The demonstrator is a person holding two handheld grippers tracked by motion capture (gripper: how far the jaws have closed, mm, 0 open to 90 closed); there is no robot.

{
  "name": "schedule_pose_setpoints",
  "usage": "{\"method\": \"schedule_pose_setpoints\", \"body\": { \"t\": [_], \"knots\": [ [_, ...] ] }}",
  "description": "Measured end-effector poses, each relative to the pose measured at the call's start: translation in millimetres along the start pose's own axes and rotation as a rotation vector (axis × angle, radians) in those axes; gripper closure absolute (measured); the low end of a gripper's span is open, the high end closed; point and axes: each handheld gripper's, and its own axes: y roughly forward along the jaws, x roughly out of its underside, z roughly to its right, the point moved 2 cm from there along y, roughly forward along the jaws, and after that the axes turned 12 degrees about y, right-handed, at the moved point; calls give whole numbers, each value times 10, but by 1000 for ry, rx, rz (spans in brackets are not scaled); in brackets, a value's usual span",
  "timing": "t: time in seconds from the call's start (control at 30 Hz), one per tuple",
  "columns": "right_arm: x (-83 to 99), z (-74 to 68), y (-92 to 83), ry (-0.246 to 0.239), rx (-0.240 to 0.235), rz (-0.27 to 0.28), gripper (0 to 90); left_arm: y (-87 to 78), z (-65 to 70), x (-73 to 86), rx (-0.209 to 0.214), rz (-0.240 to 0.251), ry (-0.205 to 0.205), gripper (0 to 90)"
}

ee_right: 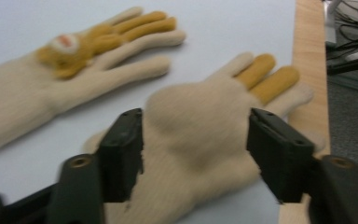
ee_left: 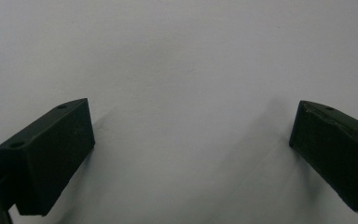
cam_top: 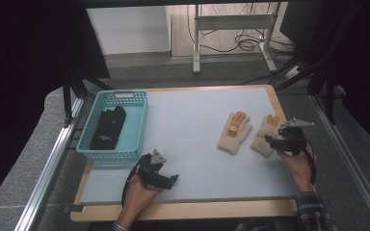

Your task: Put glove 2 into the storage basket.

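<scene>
My right gripper (cam_top: 275, 140) sits over the near right part of the table, on the right-hand cream knit glove (ee_right: 200, 140), and the right gripper view shows both black jaws pressed into the glove's palm from either side, the knit bunched up into a soft hump between them; I read this as a pinch on the glove. That glove (cam_top: 265, 137) lies close to the table's right wooden edge (ee_right: 310, 60), with two mustard-yellow fingers pointing away from me. Its partner, the left-hand cream glove (cam_top: 234, 132), lies flat just beside it toward the middle of the table, apart from it, and carries a small orange-brown patch with a pale spot on the back (ee_right: 67, 49). My left gripper (cam_top: 166, 179) rests low near the front edge of the grey table mat (cam_top: 192, 120), jaws spread wide with bare mat between them (ee_left: 191, 140). A turquoise plastic basket (cam_top: 137, 122) stands at the left rear of the mat, holding a folded black garment (cam_top: 108, 127).
</scene>
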Motion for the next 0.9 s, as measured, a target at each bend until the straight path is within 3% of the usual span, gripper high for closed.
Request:
{"method": "schedule_pose_setpoints", "body": {
  "t": [0.17,0.27,0.33,0.4,0.57,0.9],
  "knots": [
    [-26,58,305,-21,-2,-24,245,0,1,0,0,1,-1,0],
    [-9,52,451,-34,-4,-46,242,1,1,0,-1,1,-1,0],
    [-4,62,532,-3,-10,-60,285,-1,0,0,0,0,1,0],
    [1,84,560,49,-41,-75,347,-1,-1,0,0,0,1,0],
    [7,81,529,74,-39,-83,499,-1,0,1,0,0,1,0],
    [-12,50,426,76,-46,-69,528,1,1,0,-1,2,-2,0]
  ]
}}
